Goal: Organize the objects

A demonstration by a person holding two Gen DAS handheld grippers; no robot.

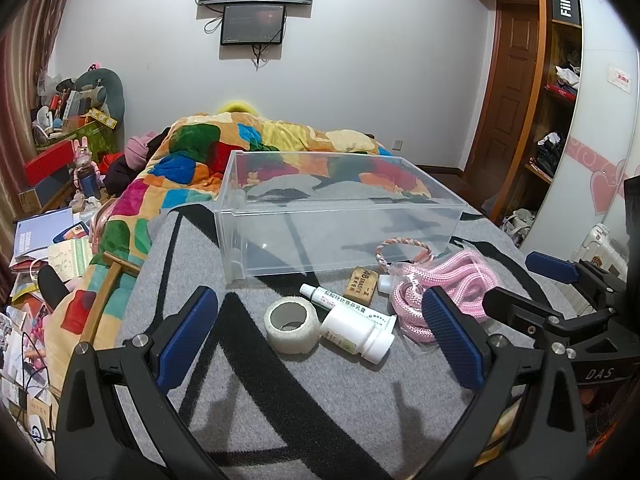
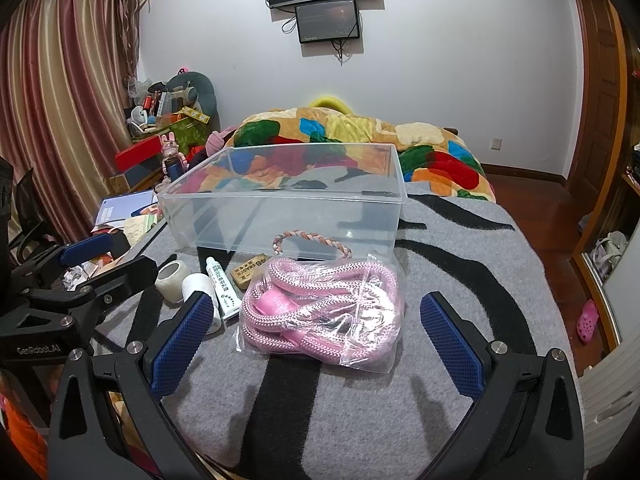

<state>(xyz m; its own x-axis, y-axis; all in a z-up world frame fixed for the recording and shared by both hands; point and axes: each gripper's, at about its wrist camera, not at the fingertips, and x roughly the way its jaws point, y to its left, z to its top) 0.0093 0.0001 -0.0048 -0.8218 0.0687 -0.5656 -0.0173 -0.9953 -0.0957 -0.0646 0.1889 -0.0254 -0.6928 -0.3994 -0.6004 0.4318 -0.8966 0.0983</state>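
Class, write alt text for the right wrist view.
An open right gripper hovers over bagged pink rope on a grey striped blanket. Behind it stands an empty clear plastic bin; the left gripper is at the left edge.

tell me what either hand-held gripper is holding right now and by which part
Nothing. The left hand-held gripper and right hand-held gripper are both open, empty, above the items.

one clear bin (image 1: 340,216), one tape roll (image 1: 293,324), one white bottle (image 1: 356,334), one tube (image 1: 336,296), one wooden block (image 1: 361,283), one braided ring (image 1: 404,250), one bagged pink rope (image 2: 320,312).
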